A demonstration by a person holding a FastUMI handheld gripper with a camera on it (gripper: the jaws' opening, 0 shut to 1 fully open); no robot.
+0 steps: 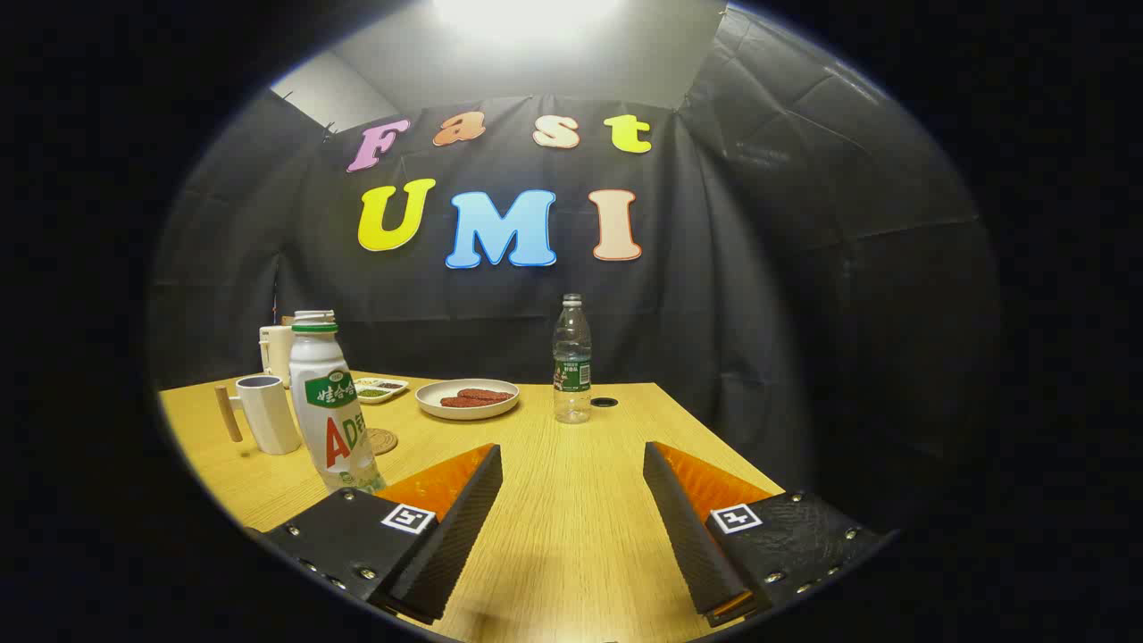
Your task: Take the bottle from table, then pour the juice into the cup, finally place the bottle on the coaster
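Recording booth: black cloth wall [759, 295], wooden table [571, 500]

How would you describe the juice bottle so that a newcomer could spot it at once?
Start at the wooden table. Beside one finger of the open tongs, which hold nothing, stands the juice bottle, with the cup and coaster behind it. It is opaque white with a green neck ring, unlike the clear bottle further back.

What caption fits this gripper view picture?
Open gripper hovers over the table, white bottle beside its left finger, cup behind.
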